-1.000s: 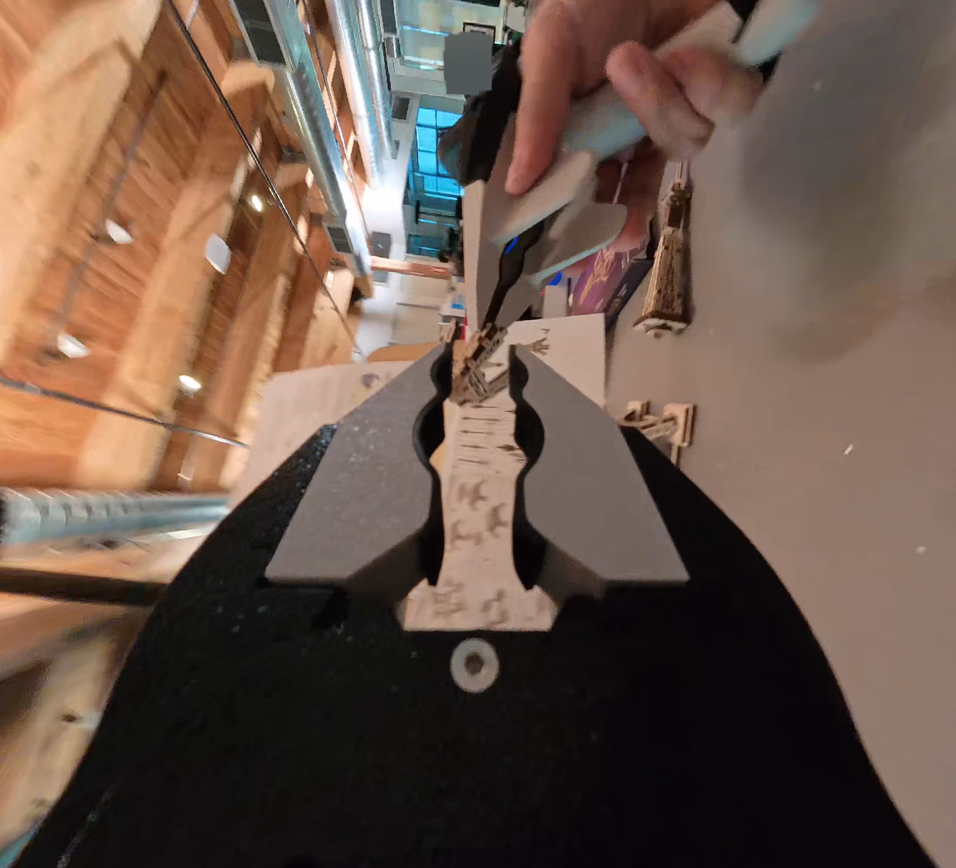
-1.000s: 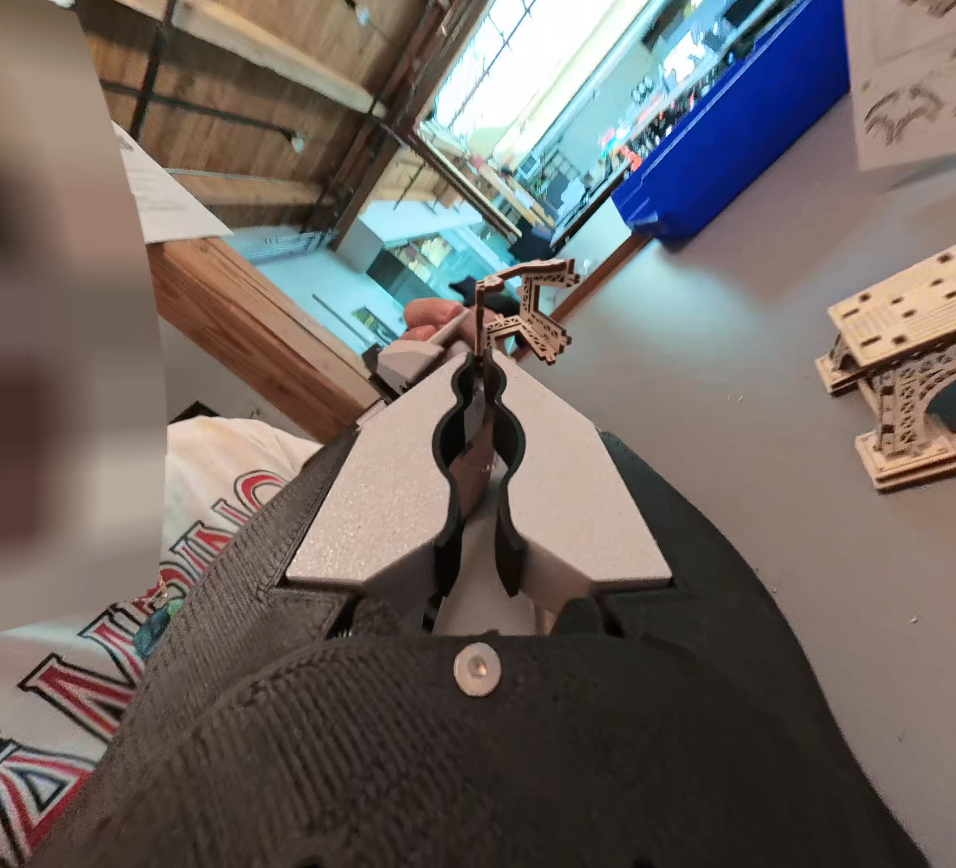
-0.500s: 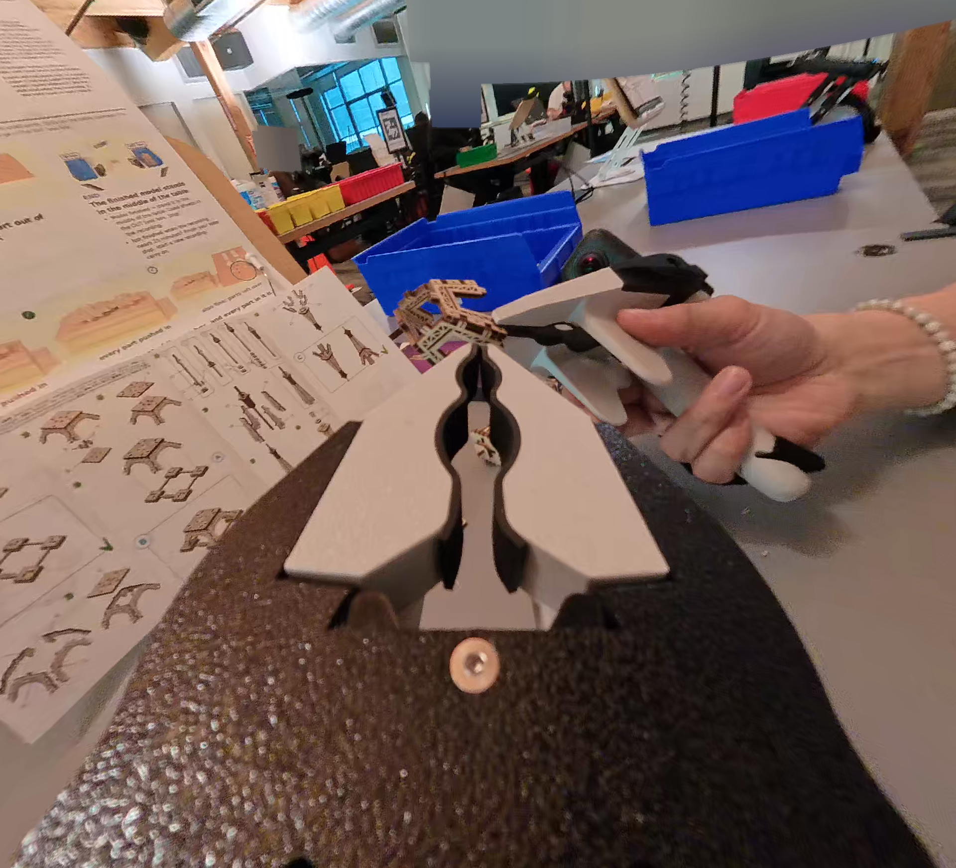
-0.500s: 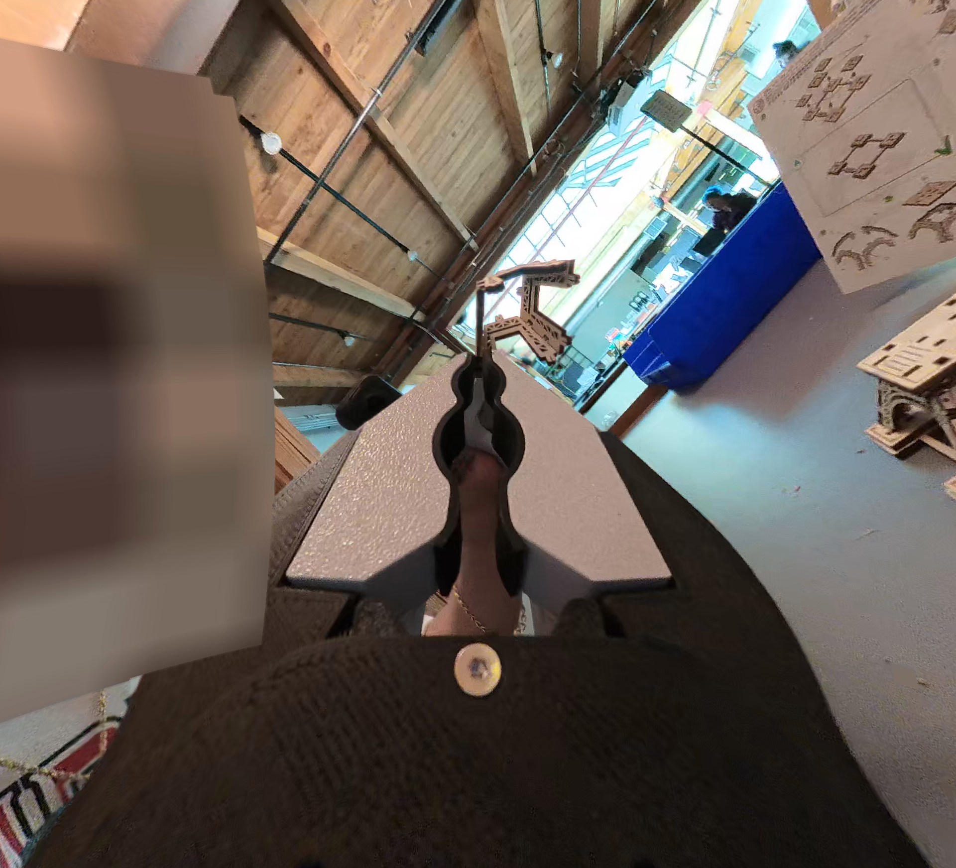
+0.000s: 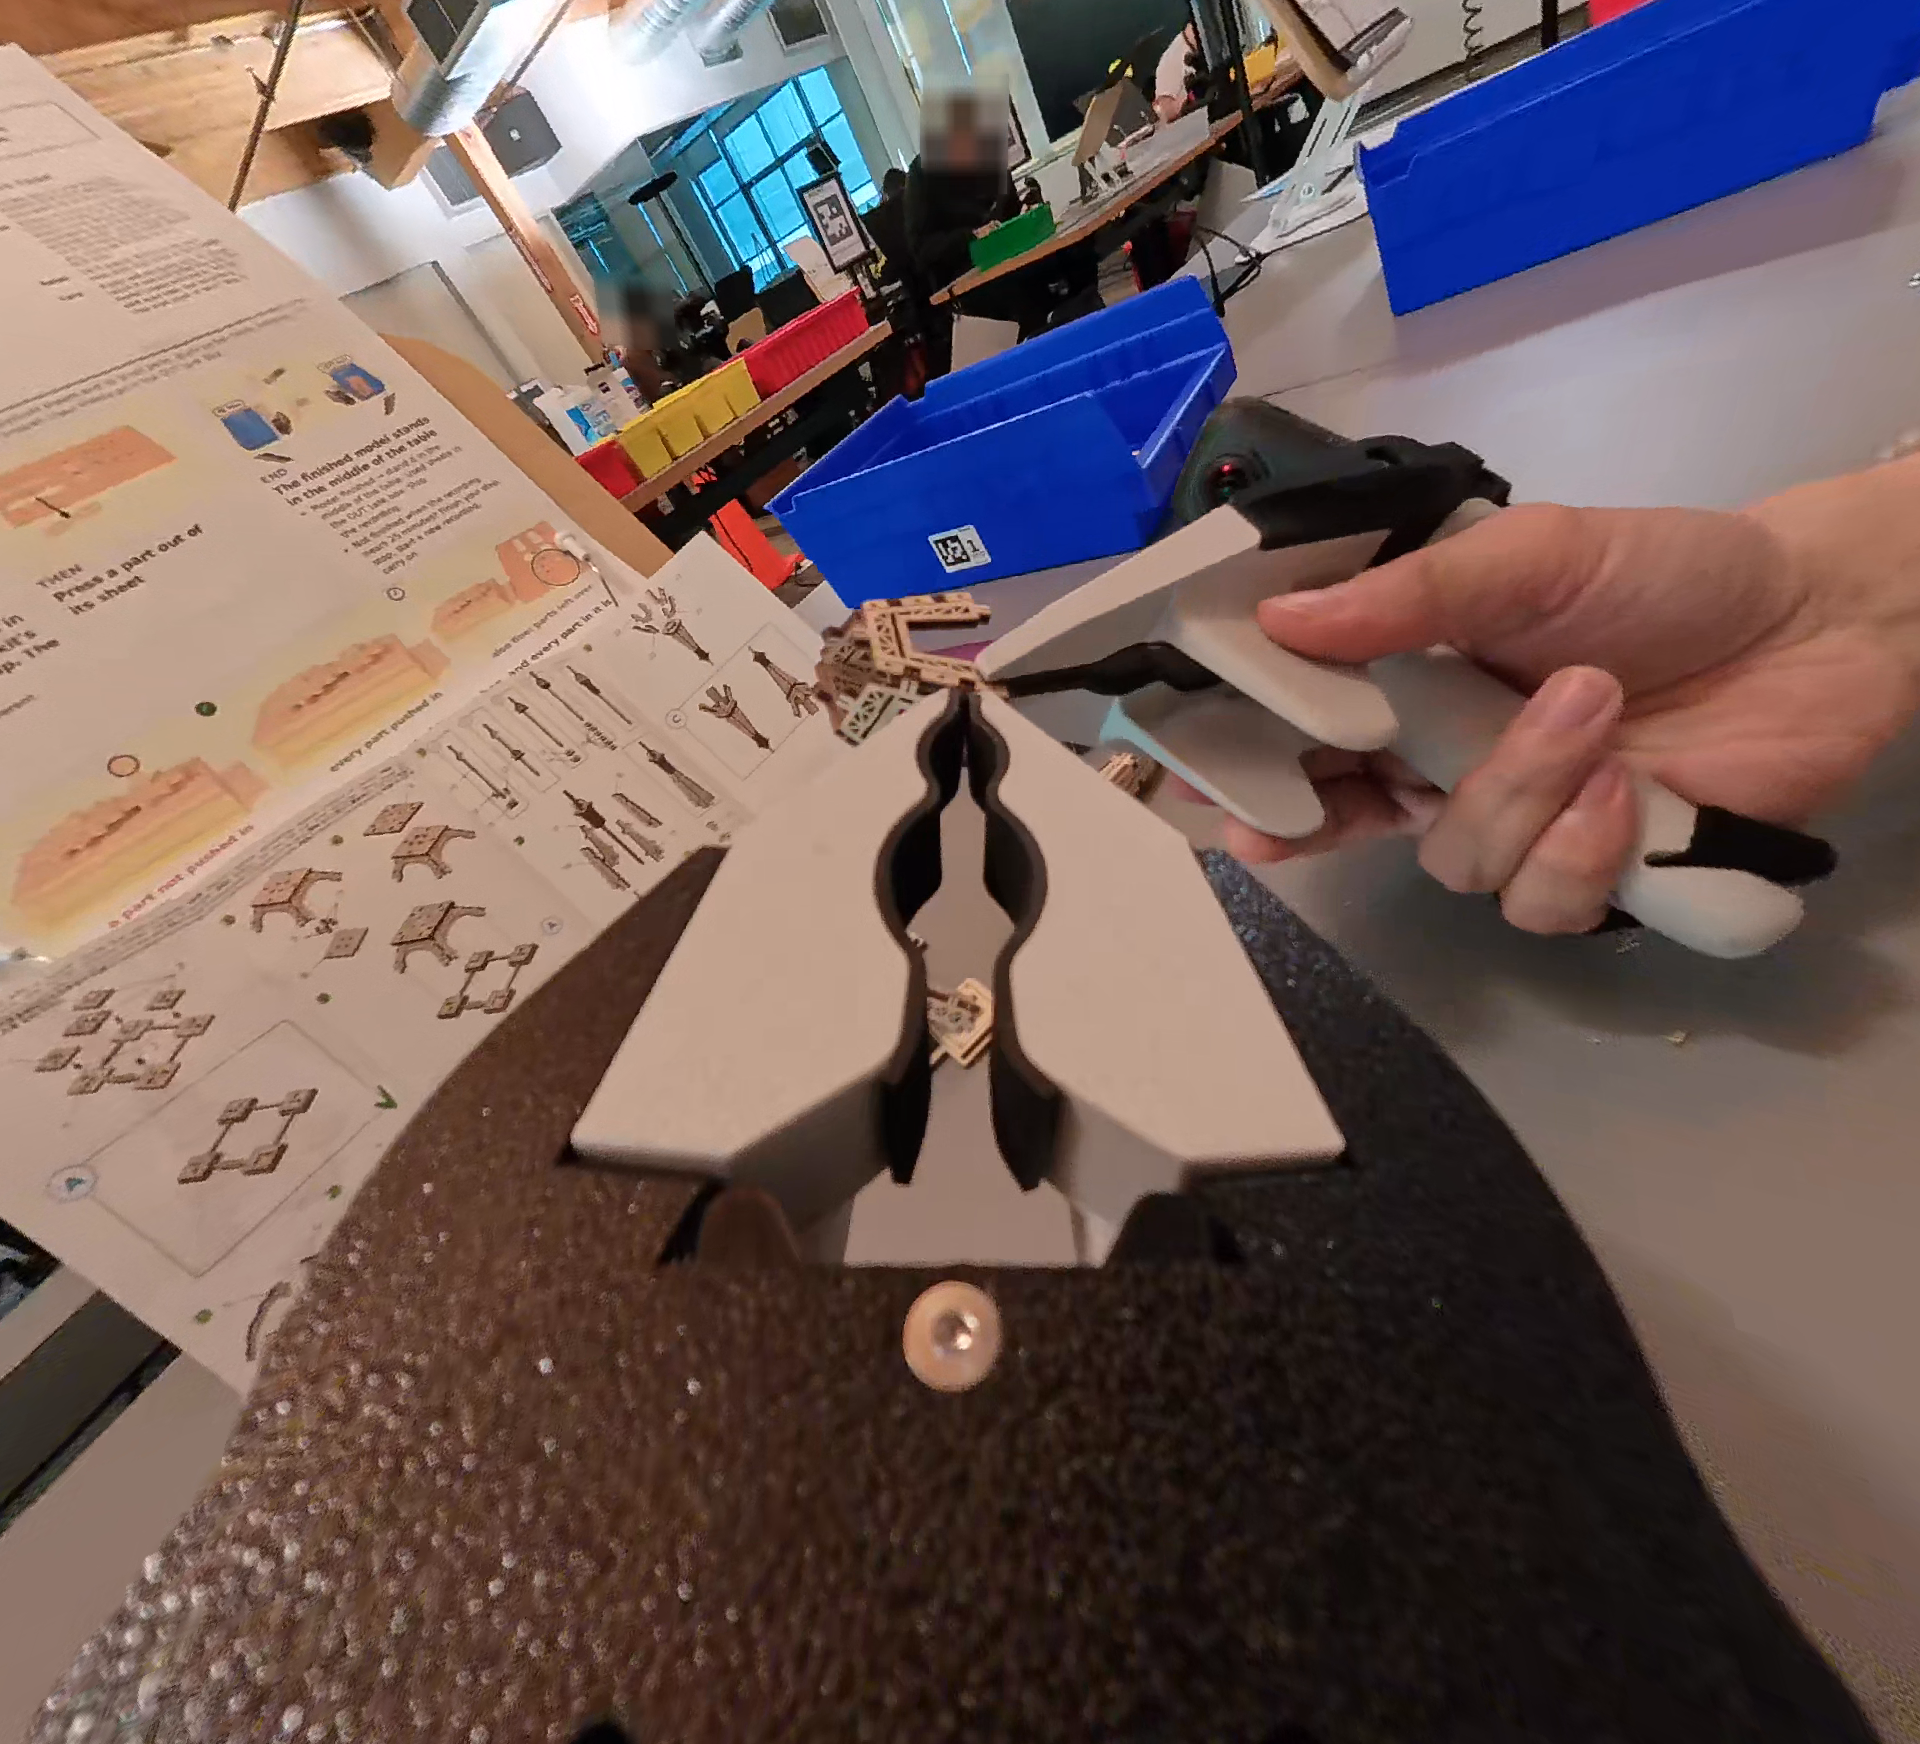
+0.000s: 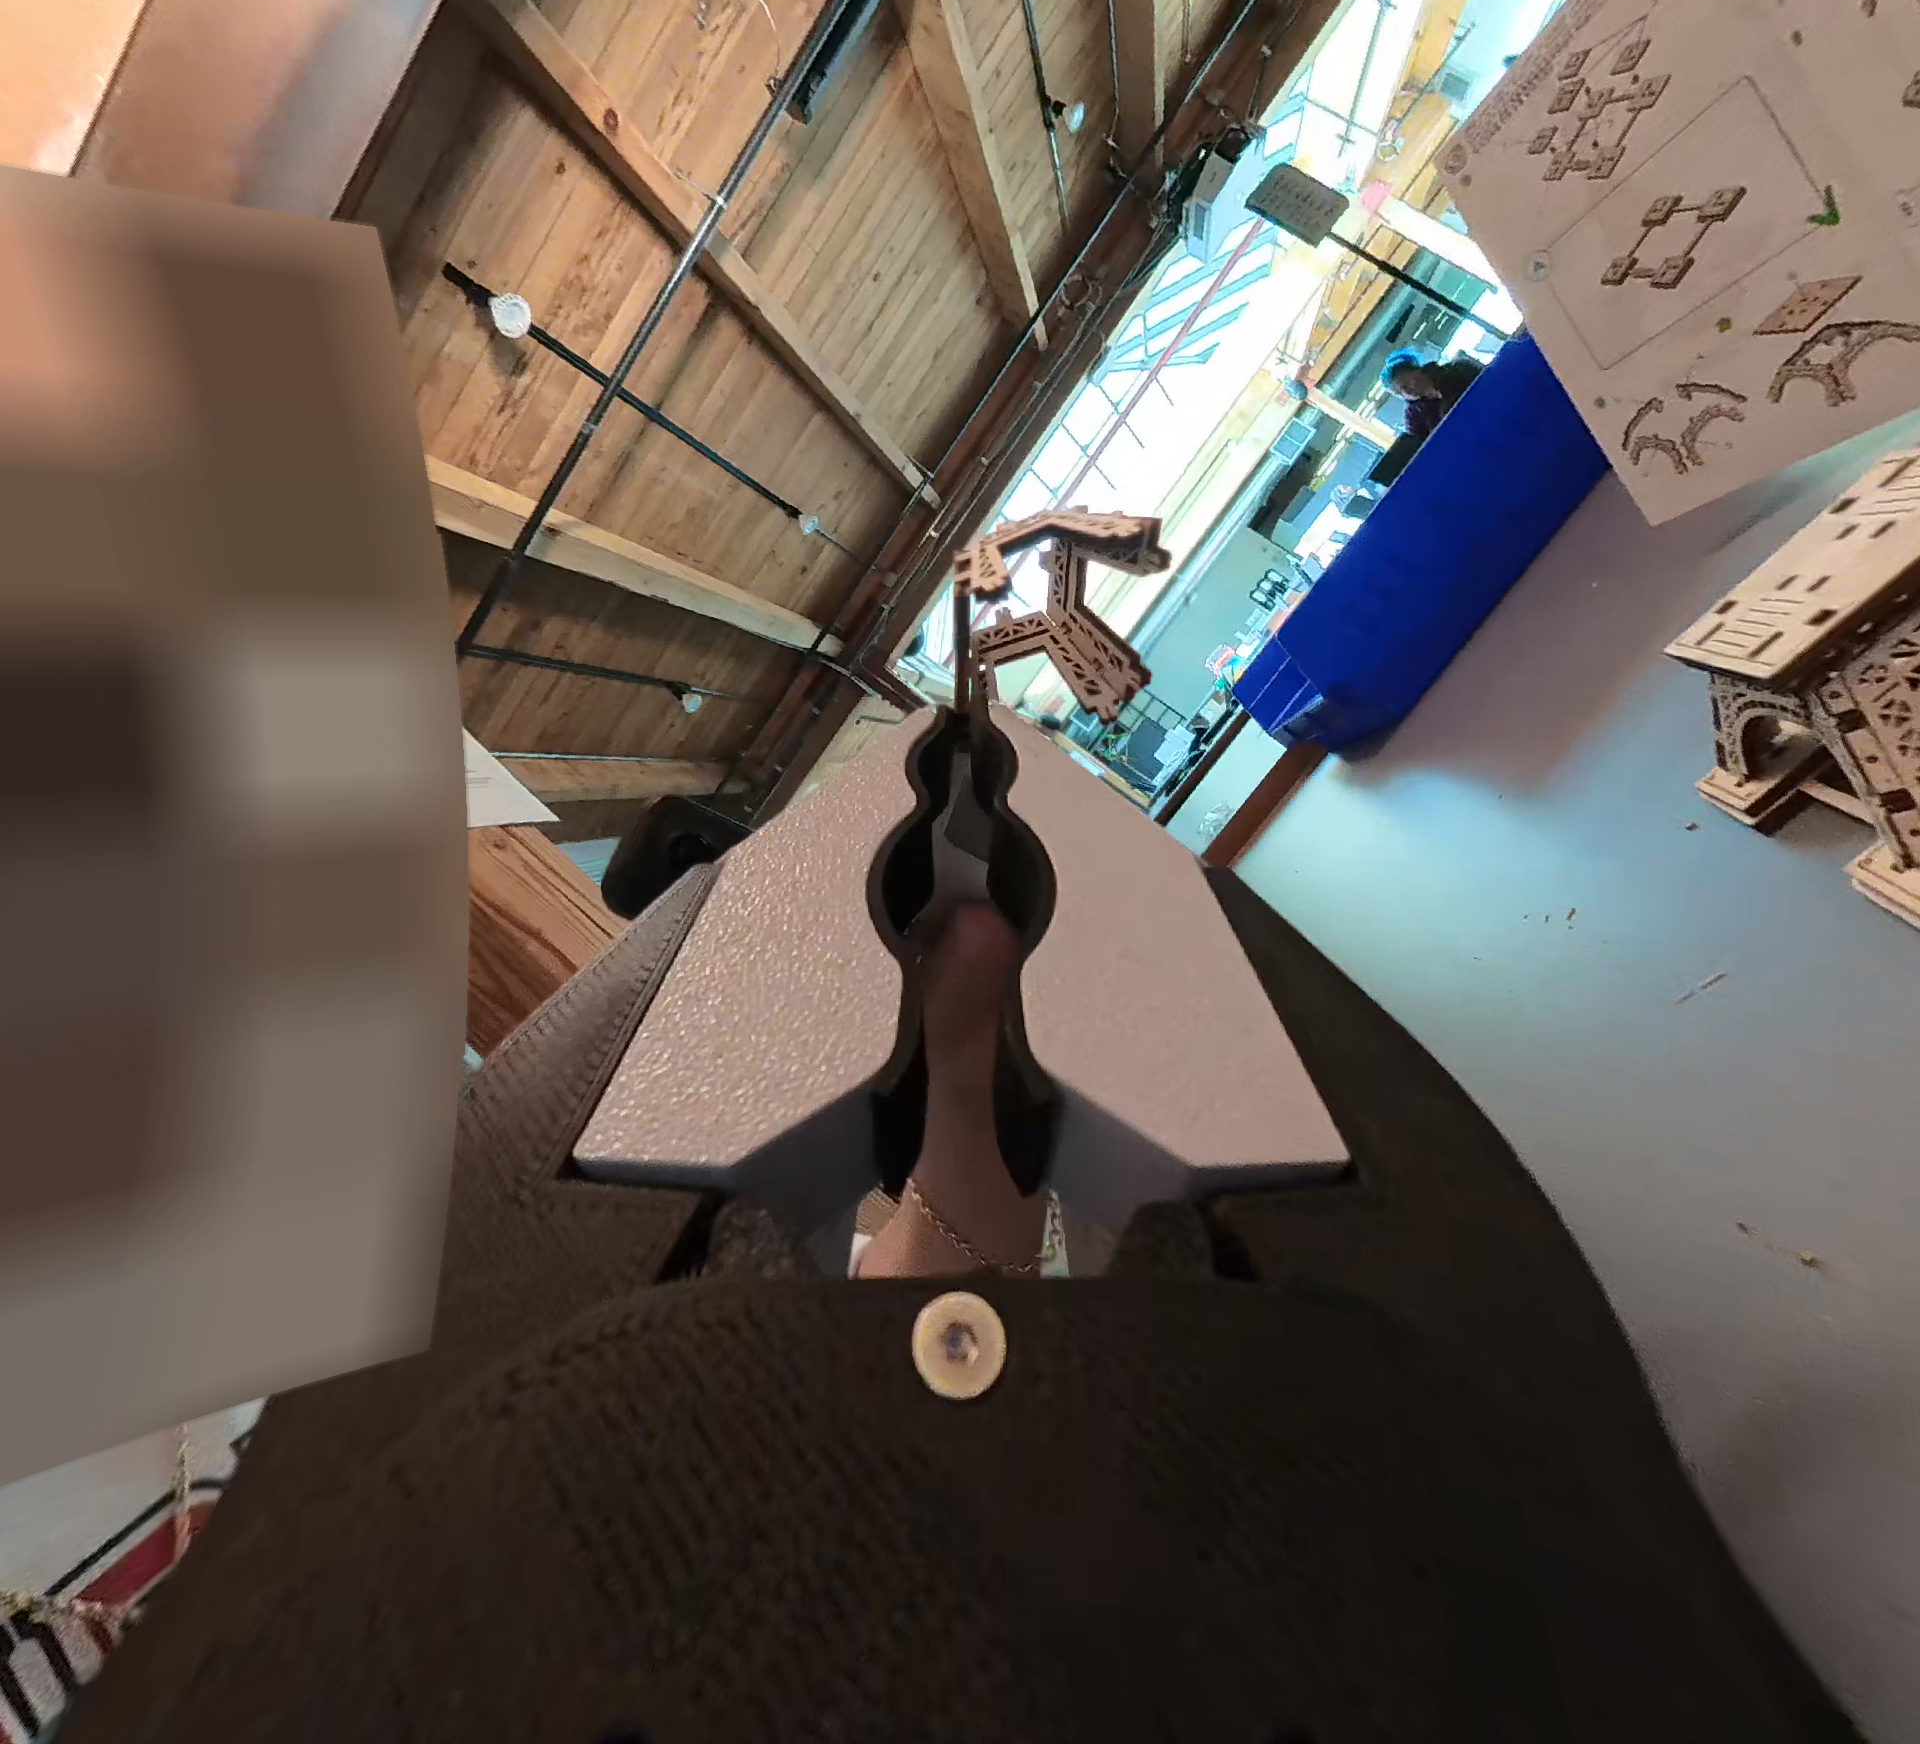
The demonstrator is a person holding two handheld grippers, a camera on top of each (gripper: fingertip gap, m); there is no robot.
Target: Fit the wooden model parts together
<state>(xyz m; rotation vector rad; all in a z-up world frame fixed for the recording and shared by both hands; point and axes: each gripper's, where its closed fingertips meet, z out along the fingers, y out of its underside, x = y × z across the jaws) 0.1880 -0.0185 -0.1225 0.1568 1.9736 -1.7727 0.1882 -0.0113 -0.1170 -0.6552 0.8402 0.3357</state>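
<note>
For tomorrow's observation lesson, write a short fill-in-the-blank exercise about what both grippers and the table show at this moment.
1. The right gripper is shut on a lattice-cut ____ frame piece.
2. The bin behind that gripper is ____ in colour.
3. The assembled tower base stands on the grey ____.
4. The left gripper is ____.

Missing words: wooden; blue; table; shut

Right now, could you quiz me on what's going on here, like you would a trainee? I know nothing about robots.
1. True or false: the jaws of the right gripper are wide open.
2. The nearest bin beyond the left gripper is: A red, B blue, C green?
3. Where does the wooden tower base stand?
Key: 1 false, they are shut on the wooden lattice frame. 2 B. 3 On the grey table, apart from both grippers.
</note>
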